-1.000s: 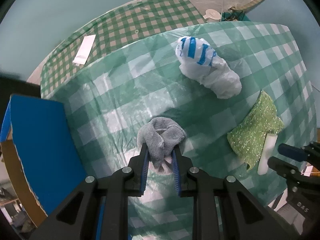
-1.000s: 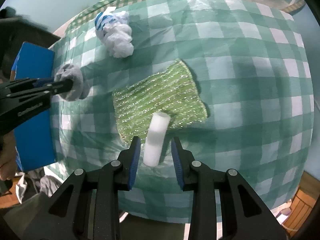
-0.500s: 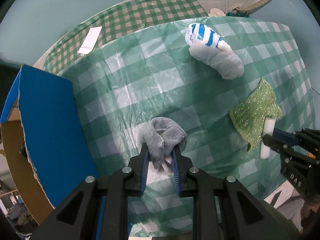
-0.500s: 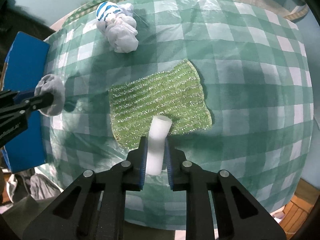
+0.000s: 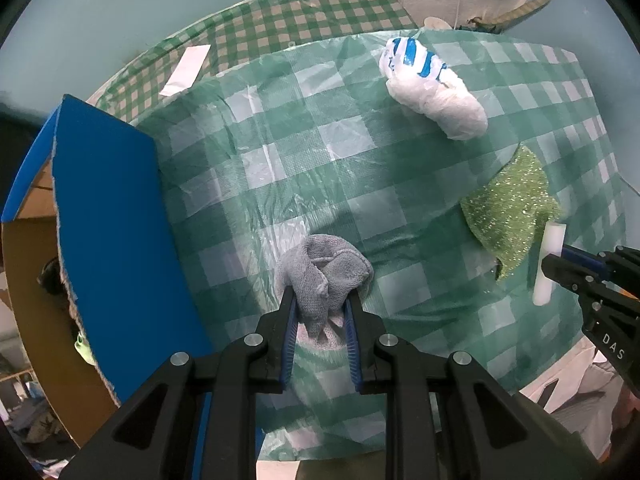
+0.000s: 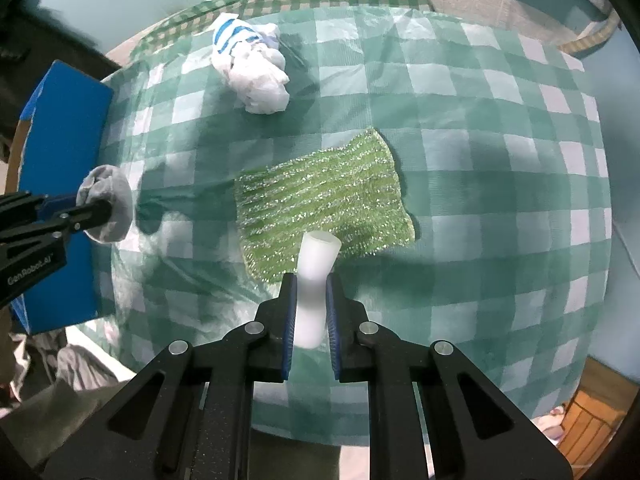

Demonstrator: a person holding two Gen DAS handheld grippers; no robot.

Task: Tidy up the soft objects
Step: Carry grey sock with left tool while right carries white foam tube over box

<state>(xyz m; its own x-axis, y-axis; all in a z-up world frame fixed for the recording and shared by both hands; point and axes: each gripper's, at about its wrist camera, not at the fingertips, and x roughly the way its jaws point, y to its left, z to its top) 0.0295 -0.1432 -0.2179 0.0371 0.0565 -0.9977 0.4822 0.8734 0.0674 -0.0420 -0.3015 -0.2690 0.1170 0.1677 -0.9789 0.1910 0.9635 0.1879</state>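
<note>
Our left hand-held gripper point(image 5: 320, 304) clenches the grey cloth point(image 5: 322, 276) above the table point(image 5: 280, 152); our right hand-held gripper point(image 6: 311, 292), jaws just closing, squeezes the white foam tube point(image 6: 314, 280), hiding its middle.

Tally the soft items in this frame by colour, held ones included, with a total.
Grey: 1, the grey cloth clamped in the left gripper.
White: 2, the white foam tube squeezed in the right gripper, and the white plastic bag with blue stripes.
Green: 1, the glittery green cloth.
Total: 4

Home room: checked tablecloth point(image 6: 500, 128), wooden floor point(image 6: 592, 420).
</note>
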